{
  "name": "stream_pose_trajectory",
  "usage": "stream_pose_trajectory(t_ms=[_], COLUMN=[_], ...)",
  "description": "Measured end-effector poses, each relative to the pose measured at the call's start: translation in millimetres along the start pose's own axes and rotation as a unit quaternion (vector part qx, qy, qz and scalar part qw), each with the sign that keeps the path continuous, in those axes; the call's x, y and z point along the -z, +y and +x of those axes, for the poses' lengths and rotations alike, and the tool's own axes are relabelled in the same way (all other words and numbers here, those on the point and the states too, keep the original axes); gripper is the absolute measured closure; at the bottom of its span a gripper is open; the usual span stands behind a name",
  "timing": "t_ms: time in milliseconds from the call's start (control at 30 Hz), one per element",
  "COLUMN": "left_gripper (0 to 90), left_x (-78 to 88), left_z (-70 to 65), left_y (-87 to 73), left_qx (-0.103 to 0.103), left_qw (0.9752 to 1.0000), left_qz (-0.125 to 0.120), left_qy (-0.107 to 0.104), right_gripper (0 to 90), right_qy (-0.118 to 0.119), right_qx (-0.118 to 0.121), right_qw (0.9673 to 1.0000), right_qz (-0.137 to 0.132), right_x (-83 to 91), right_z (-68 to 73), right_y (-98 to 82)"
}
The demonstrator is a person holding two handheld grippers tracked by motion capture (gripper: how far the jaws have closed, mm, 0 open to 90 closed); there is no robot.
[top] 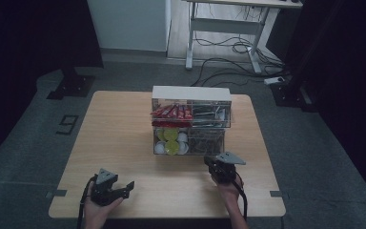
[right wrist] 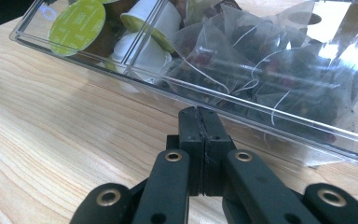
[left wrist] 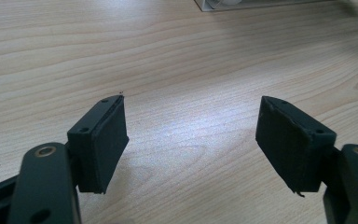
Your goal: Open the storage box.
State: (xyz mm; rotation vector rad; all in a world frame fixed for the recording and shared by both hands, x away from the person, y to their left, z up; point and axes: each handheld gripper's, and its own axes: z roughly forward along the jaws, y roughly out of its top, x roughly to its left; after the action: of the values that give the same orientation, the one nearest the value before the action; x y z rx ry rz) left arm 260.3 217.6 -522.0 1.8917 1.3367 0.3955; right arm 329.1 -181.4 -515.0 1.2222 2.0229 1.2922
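A clear two-tier organiser (top: pixel 191 120) stands mid-table, red sachets (top: pixel 172 112) in its upper left bin. Its lower drawer (right wrist: pixel 279 122) holds green-lidded white pods (right wrist: pixel 77 21) on the left and pyramid tea bags (right wrist: pixel 242 51) on the right. My right gripper (right wrist: pixel 199 112) is shut with nothing between its pads, its tip just short of the drawer's front wall; in the high view the right gripper (top: pixel 211 162) sits before the organiser's right half. My left gripper (left wrist: pixel 191 126) stands open over bare wood; the left gripper (top: pixel 129 185) lies near the front left edge.
The wooden table (top: pixel 119 129) has free room left of the organiser. A white desk frame (top: pixel 224 28) and loose cables (top: pixel 233 62) lie on the floor beyond. Dark stands (top: pixel 71 81) flank the table's far corners.
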Motion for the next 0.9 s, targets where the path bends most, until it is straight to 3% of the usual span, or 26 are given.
stream_pose_trajectory(t_ms=[200, 767, 900], left_gripper=[25.0, 25.0, 24.9], left_x=[0.4, -3.8, -1.1], left_z=[-0.3, -2.7, -2.2], left_y=[0.4, -1.3, -0.5], left_qx=[-0.001, -0.004, -0.002], left_qw=[1.0, 1.0, 1.0], left_qz=[0.0, 0.008, 0.004], left_qy=[0.0, 0.0, 0.003], right_gripper=[88.4, 88.4, 88.4], right_qy=[-0.012, -0.005, -0.004], right_qx=[0.001, 0.0, 0.009], right_qw=[0.9998, 0.9994, 0.9994], right_qz=[-0.016, -0.034, -0.034], right_x=[4.3, 10.7, 8.9], right_z=[-0.2, -1.8, -0.7], right_y=[0.9, 11.7, 15.2])
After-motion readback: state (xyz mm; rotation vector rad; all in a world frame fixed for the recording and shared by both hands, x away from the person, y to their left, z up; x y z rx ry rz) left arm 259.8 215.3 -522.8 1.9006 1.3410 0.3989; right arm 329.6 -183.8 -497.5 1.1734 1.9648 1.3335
